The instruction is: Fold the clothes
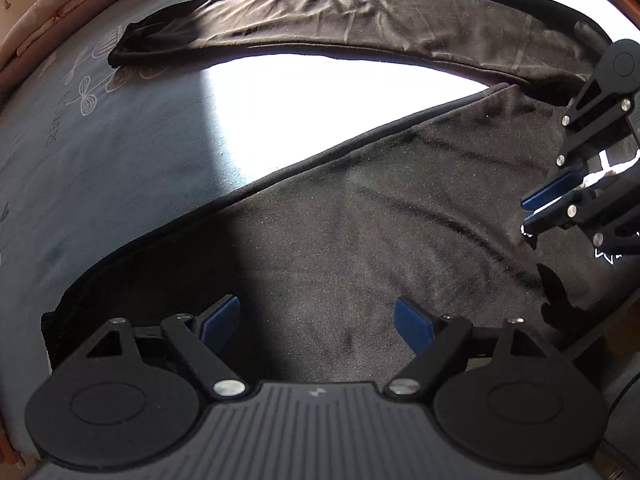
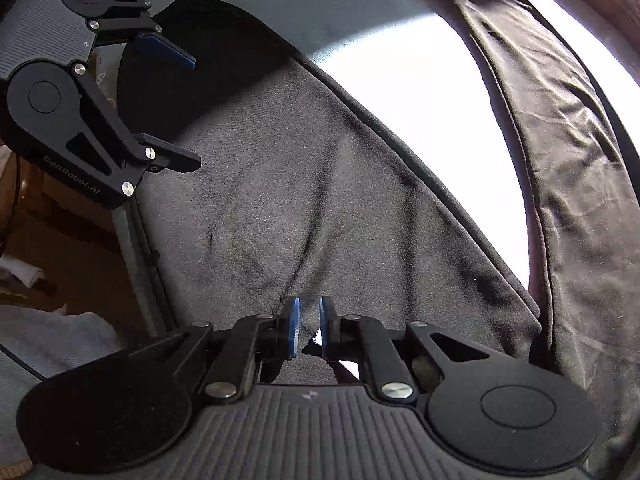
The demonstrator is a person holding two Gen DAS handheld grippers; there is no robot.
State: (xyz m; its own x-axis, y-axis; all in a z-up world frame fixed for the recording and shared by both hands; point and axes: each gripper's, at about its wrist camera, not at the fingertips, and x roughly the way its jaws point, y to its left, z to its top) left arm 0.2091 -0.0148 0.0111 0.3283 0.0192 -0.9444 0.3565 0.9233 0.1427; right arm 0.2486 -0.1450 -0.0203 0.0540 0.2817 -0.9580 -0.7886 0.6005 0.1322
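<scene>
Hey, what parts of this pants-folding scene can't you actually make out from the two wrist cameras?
- Waistband of the black pants: both views, cut off at the frame edge.
- Bedsheet between the legs: overexposed by sunlight.
- Whether the right gripper pinches fabric: the fabric edge between its near-closed pads is unclear.
- Left gripper: open, nothing hidden.

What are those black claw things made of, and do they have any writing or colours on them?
Each is a handheld gripper of matte black plastic: the left gripper and right gripper have round pivot discs, silver screws, angular linkage arms, blue finger pads and a ribbed grey body. The left one's side reads "GenRobot.AI" in the right wrist view.
</scene>
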